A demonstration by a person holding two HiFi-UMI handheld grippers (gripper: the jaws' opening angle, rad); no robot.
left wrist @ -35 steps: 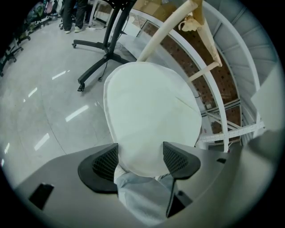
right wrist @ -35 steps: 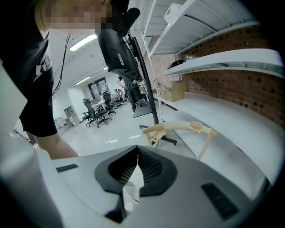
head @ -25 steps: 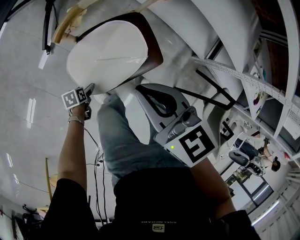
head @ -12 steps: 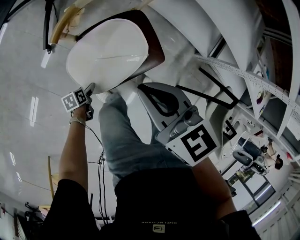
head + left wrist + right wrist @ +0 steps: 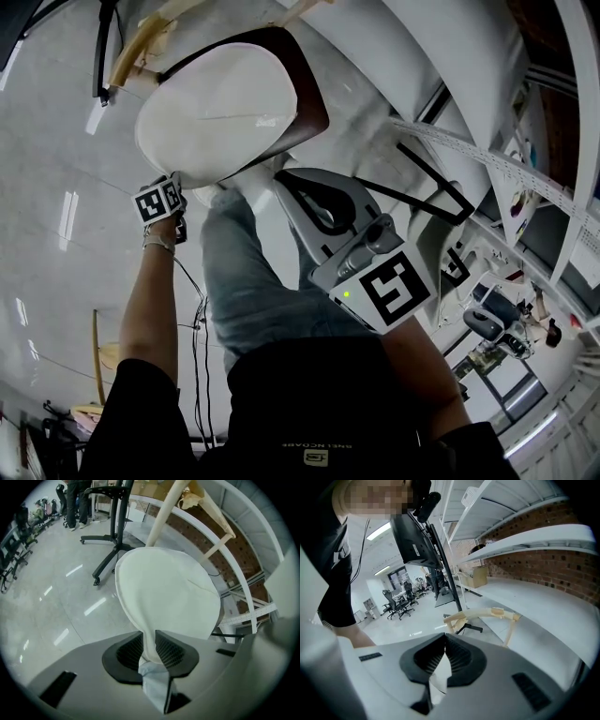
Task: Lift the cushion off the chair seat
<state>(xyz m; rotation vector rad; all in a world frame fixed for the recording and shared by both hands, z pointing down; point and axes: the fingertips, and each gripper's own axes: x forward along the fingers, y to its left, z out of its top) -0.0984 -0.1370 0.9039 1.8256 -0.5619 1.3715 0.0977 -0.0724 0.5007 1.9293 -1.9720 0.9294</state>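
The cushion (image 5: 220, 108) lies flat on the chair (image 5: 314, 94), white against the seat's dark rim, which shows along its right and far sides. Our left gripper (image 5: 183, 187) is at the cushion's near edge, pointing steeply down, with its marker cube toward us.

In the left gripper view the cushion (image 5: 168, 592) spreads out ahead, and its near edge tapers down into the left gripper (image 5: 149, 637). The jaws are closing, and the two ribbed pads already press on that edge from either side. A fold of the fabric hangs below them. The rest of the cushion is on the seat.

Our right gripper (image 5: 286, 178) is off to the right of the cushion and nearer to us, just beside its near right corner and apart from it. In the right gripper view the right gripper (image 5: 445, 641) has its jaw tips together, with nothing gripped.

A leg (image 5: 244, 272) in jeans shows between the two grippers in the head view.

A box (image 5: 478, 577) sits on a white shelf (image 5: 534, 597) by the brick wall; we cannot see what it holds.
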